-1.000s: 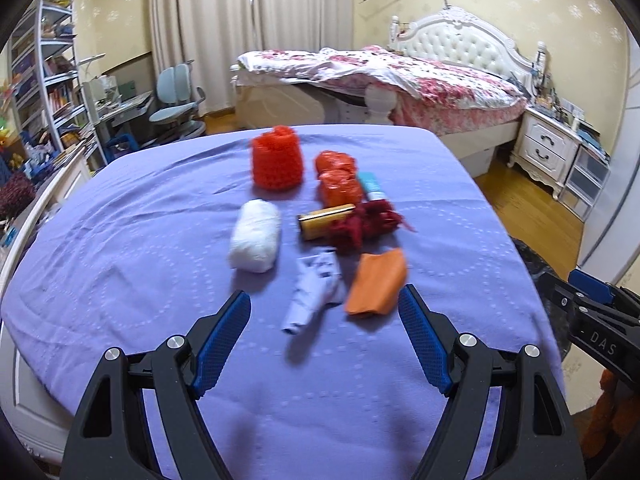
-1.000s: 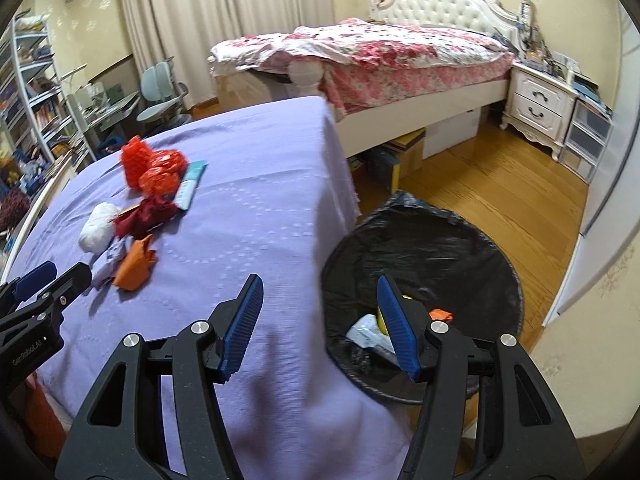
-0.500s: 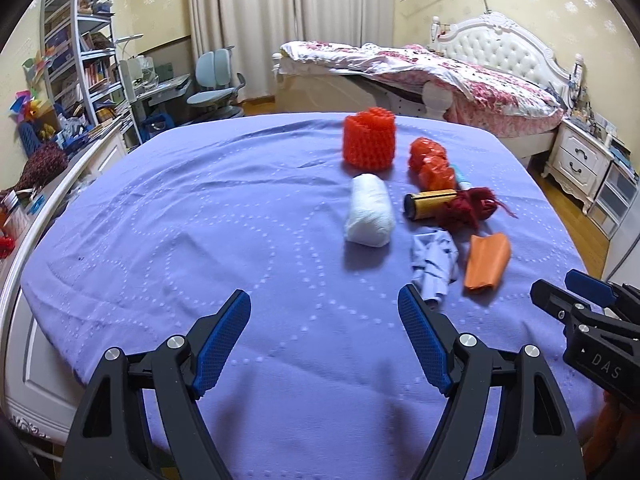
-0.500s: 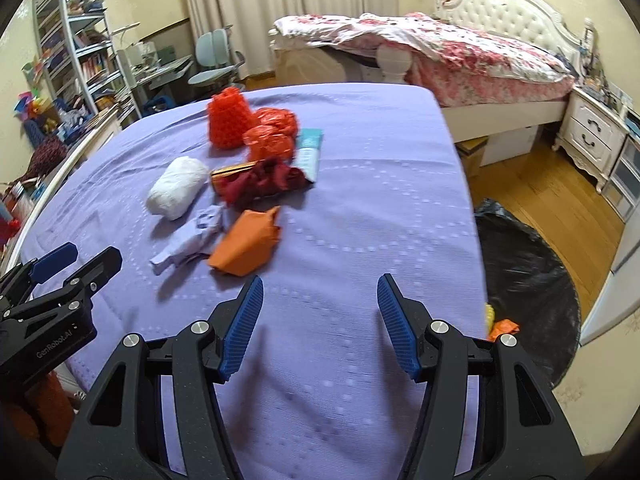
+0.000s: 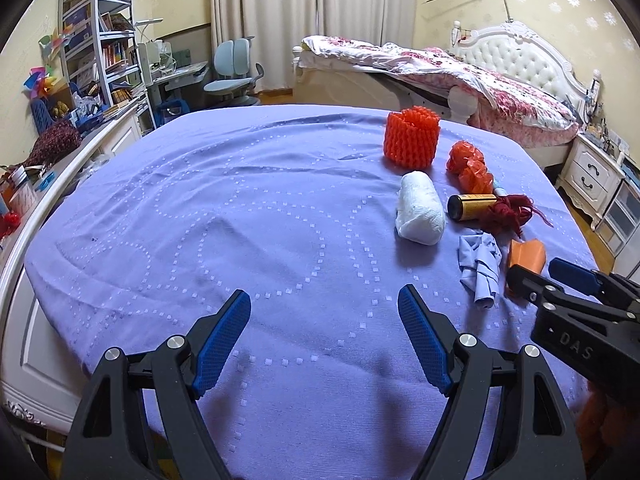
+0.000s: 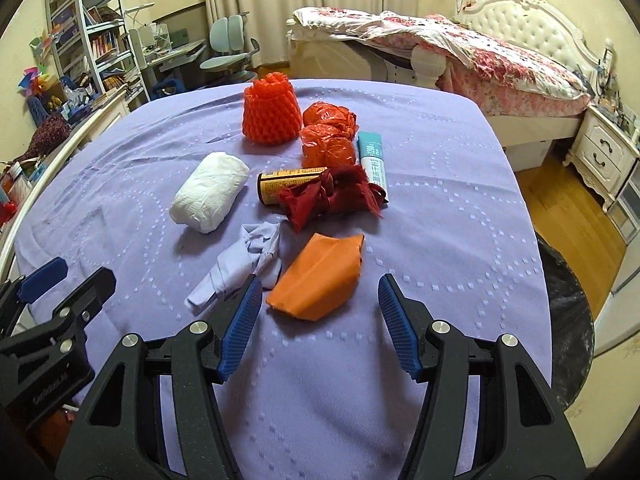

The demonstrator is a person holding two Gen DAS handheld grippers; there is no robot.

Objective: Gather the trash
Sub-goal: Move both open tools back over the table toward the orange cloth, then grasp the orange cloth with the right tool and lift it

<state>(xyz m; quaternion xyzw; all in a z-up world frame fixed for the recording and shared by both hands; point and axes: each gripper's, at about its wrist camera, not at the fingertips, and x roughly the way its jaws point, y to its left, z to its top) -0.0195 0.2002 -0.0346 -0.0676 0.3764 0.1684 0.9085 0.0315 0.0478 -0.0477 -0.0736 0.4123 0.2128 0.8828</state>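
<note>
Between our right gripper [image 6: 320, 322] fingers, spread wide and holding nothing, lies the orange folded wrapper [image 6: 320, 276] at twelve o'clock, just ahead of the tips. Our left gripper [image 5: 324, 342] is equally wide apart and empty, hovering over bare cloth with the litter off at two o'clock.

We judge the step in hand to be the approach to the next pick, the wrapper being the likeliest target. The next move calls for lowering the right fingers to straddle it and closing on its soft folds, then carrying it to the black bin bag [image 6: 568, 320] at three o'clock beyond the table edge.

Outward from the wrapper, the crumpled pale blue paper [image 6: 240, 264] touches its left side at eleven o'clock. Farther on sit the dark red rag [image 6: 332, 196] draped against a yellow can [image 6: 288, 186], a white tissue wad [image 6: 208, 196] at ten o'clock, a teal tube [image 6: 372, 156], crumpled orange plastic bags [image 6: 328, 136] and an orange foam net sleeve [image 6: 272, 110] standing upright.

All rests on a table covered by a purple cloth [image 6: 440, 208]. Around it is a bedroom: a bed [image 6: 460, 48] with floral quilt at one o'clock, a nightstand [image 6: 604, 152], curtains, a desk chair [image 6: 228, 48] and bookshelves [image 6: 92, 48] at ten o'clock.
</note>
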